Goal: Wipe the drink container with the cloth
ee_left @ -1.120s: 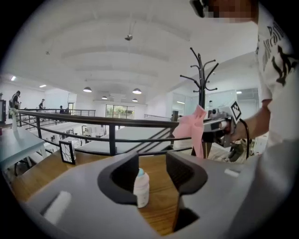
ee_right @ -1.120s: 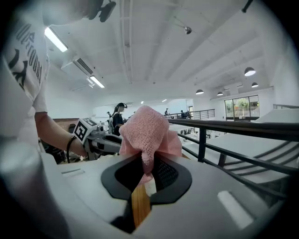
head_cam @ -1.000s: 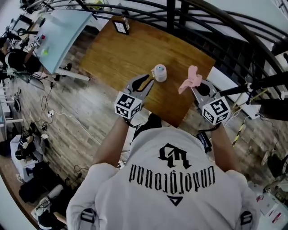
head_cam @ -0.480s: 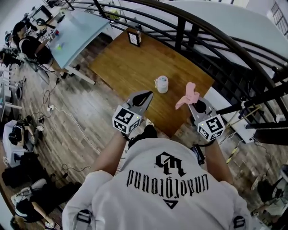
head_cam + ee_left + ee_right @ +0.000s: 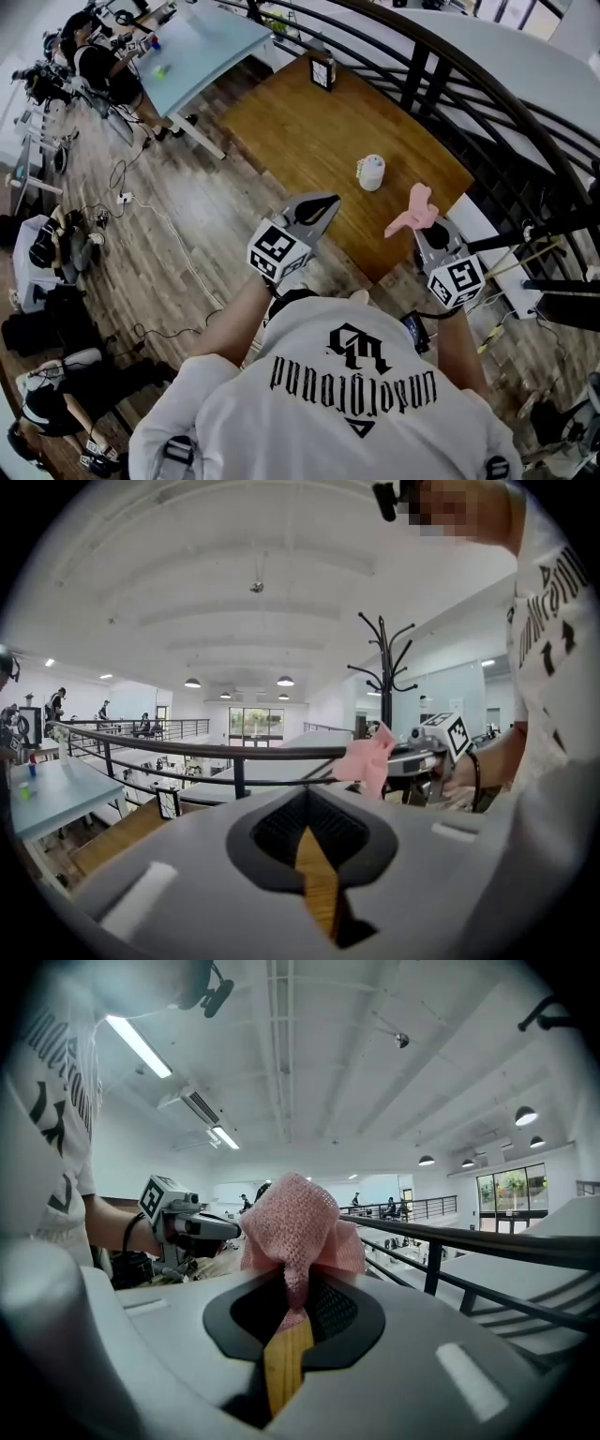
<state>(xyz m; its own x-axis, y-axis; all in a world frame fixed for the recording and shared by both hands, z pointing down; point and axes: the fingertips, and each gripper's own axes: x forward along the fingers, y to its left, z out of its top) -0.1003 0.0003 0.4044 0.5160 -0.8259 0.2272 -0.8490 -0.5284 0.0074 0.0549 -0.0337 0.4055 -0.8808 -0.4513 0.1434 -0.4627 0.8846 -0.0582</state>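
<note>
Two hand-held grippers point(image 5: 330, 201) point(image 5: 426, 229), level, well apart

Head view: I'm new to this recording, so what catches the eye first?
The pink cloth stands out, clamped in the right gripper by the near edge of the wooden table. Beyond it a small white drink container stands upright on the table, with the left gripper shut and empty nearby.

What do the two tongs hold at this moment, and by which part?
The right tongs pinch the pink cloth by its bunched lower end. The left tongs are shut and empty.
</note>
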